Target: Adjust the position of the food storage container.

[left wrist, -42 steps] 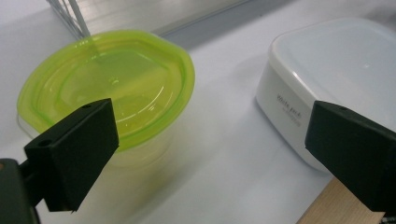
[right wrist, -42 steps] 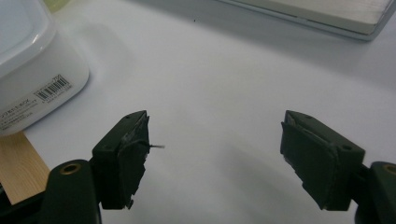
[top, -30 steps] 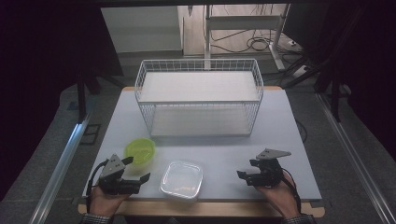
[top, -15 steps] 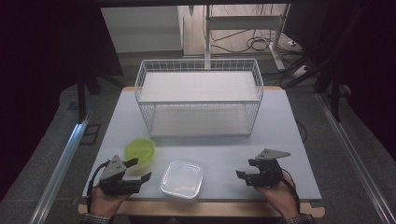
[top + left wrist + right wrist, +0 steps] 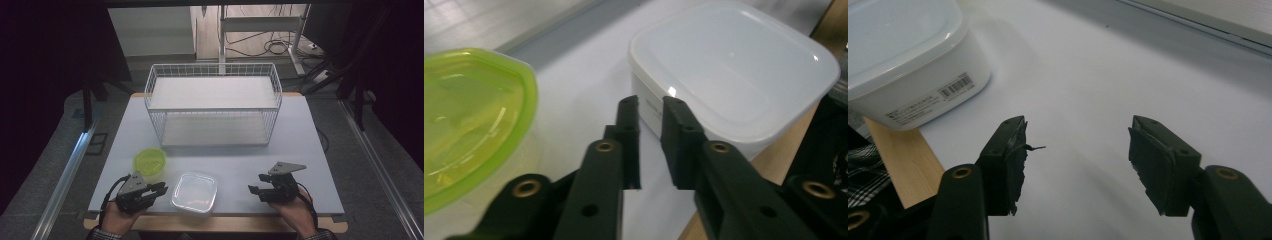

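Note:
A clear plastic container (image 5: 195, 192) with a lid sits near the table's front edge, between my two grippers. My left gripper (image 5: 162, 189) lies just left of it and has just been closing. In the left gripper view its jaws (image 5: 651, 107) point at the container (image 5: 734, 75) with a narrow gap and nothing between them. A lime-green lidded bowl (image 5: 149, 162) stands beside it (image 5: 469, 115). My right gripper (image 5: 254, 191) rests right of the container, apart from it. Its jaws (image 5: 1075, 135) have just been closing but stand open over bare table, the container (image 5: 898, 50) off to their left.
A white wire basket (image 5: 212, 107) stands at the back middle of the pale table (image 5: 300, 150). The table's wooden front edge (image 5: 903, 165) runs close under both hands. Dark floor and metal rails flank the table.
My left gripper's jaws have drawn close together. The right gripper's jaws have narrowed a little. Both hands stay where they were, and the container and bowl have not moved.

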The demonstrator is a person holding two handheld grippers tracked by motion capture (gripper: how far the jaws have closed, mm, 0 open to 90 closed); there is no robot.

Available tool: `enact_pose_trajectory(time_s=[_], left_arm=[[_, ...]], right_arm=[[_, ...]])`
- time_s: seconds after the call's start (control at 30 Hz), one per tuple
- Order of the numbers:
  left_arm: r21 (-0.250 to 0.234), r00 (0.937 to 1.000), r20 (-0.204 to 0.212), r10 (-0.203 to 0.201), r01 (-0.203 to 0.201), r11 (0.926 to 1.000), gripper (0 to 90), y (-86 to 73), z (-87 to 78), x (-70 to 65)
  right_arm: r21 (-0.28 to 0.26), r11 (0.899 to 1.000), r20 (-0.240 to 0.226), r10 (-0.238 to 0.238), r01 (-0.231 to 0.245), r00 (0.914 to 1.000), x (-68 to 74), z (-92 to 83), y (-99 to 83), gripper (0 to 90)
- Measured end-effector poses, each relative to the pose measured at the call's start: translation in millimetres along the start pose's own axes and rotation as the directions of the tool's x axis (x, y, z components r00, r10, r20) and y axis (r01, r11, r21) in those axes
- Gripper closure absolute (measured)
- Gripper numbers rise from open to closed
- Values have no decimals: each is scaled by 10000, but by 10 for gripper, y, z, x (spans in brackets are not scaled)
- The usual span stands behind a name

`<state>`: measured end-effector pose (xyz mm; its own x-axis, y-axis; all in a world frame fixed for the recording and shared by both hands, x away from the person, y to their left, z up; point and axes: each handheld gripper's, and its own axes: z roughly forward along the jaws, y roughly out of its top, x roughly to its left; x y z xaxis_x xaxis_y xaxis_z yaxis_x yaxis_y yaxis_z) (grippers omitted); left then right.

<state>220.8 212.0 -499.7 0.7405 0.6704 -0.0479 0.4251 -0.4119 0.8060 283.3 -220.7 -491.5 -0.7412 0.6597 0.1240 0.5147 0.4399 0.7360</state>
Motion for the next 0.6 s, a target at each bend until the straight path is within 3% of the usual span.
enact_pose_trajectory(time_s=[0.2, 0.3, 0.4, 0.47, 0.6], left_arm=[[580, 9998, 178, -62, 52, 9983, 897, 3, 75, -25], [744, 9997, 218, -76, 60, 9972, 898, -1, 106, -29], [944, 9994, 352, -52, 19, 9955, 899, 9, 156, -55], [968, 9994, 331, -38, 6, 9953, 899, 14, 168, -65], [1008, 9989, 347, -316, 280, 9945, 899, 22, 190, -76]], right_arm=[[119, 9994, -340, -318, 322, 9989, 102, 28, 22, 465], [167, 9988, -499, -443, 452, 9978, 150, 40, 31, 499], [326, 9969, -753, -695, 721, 9947, 254, 79, 45, 600], [394, 9962, -833, -743, 778, 9937, 281, 90, 48, 620], [671, 9935, -1252, -826, 915, 9887, 418, 157, 63, 737]])
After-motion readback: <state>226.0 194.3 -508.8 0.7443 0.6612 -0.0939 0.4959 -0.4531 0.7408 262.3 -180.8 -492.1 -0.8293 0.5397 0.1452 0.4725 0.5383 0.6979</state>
